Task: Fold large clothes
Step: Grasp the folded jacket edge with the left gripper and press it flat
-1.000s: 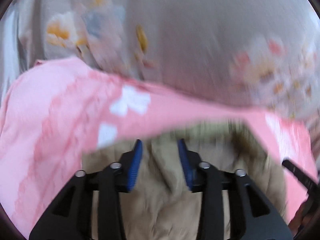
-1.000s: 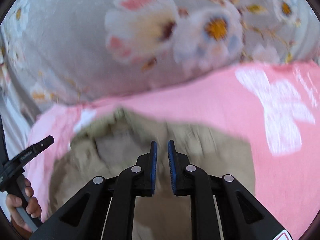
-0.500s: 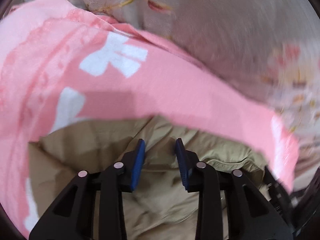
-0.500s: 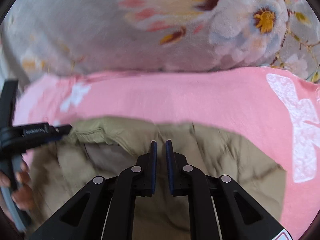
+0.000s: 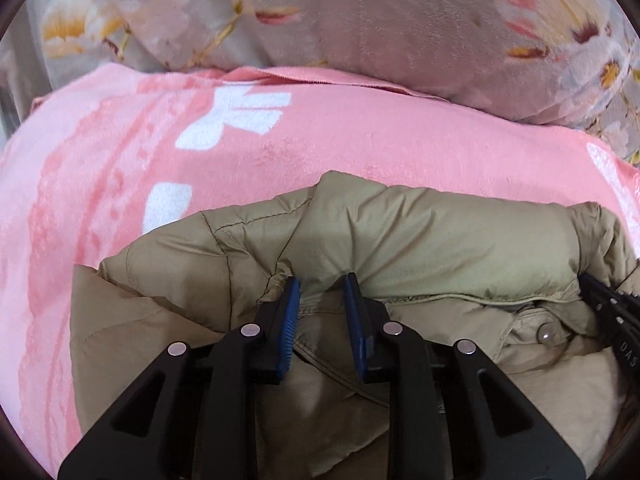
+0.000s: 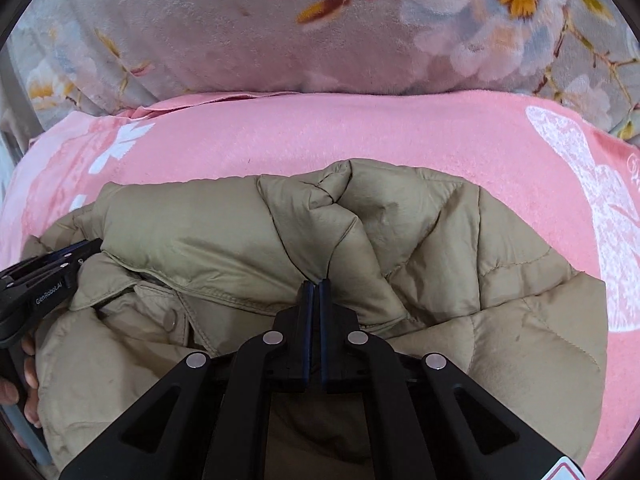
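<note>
pink blanket (image 6: 400, 136), puffy khaki jacket (image 6: 420, 220)

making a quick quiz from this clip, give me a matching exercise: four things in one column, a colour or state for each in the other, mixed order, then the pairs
Things
1. puffer jacket
2. blanket
3. pillow
4. right gripper

Colour or state
A. grey with flowers
B. jaws pressed together
C. pink with white shapes
D. tan, quilted

Pairs: 1-D, 2-C, 3-A, 4-B
</note>
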`<state>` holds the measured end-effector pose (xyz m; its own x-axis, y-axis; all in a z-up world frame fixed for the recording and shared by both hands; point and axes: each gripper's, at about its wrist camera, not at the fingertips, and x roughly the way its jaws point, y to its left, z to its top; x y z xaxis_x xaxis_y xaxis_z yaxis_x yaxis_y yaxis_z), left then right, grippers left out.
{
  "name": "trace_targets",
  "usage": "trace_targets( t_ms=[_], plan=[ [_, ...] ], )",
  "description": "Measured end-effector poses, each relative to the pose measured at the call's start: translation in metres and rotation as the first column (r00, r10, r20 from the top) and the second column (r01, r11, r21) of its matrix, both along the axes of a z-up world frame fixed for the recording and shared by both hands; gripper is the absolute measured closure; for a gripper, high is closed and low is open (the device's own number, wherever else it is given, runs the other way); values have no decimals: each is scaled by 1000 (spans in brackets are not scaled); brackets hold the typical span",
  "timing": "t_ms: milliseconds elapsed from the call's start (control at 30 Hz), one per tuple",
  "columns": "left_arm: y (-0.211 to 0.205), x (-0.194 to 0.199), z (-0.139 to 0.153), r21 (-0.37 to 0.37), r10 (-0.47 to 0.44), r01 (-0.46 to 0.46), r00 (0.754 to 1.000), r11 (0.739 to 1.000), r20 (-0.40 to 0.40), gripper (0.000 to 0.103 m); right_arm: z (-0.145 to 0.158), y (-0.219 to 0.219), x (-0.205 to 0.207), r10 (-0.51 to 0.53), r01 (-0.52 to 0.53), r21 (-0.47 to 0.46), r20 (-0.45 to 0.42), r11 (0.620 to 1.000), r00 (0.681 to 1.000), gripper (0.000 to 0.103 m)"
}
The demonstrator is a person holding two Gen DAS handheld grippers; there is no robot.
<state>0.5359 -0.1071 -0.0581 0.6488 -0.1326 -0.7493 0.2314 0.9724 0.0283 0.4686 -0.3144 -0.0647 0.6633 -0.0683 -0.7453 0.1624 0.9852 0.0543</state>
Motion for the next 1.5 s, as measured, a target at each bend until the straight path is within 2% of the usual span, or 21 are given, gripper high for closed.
trace_targets(
  t_ms=[200,533,967,1400,1500],
  plan=[
    [-5,-3,-1,48,8,-10,999,999,46,80,-2,0,3,-1,2,-9,13,1000,1000,103],
    [-7,-4,-2,75,13,-17,998,997,59,80,-2,-1,2,-2,2,0,20,1000,1000,103],
    [-9,-5,-2,94,14,-21,998,995,69,80,-3,4,3,-3,4,-42,23,999,1000,103],
    [-17,-7,-4,153,13,-27,996,988,89,81,-4,10,4,-6,8,-101,19,995,1000,103],
    [-19,-6,-5,174,15,-32,996,984,93,81,-4,8,5,-5,7,-84,25,996,1000,103]
  ],
)
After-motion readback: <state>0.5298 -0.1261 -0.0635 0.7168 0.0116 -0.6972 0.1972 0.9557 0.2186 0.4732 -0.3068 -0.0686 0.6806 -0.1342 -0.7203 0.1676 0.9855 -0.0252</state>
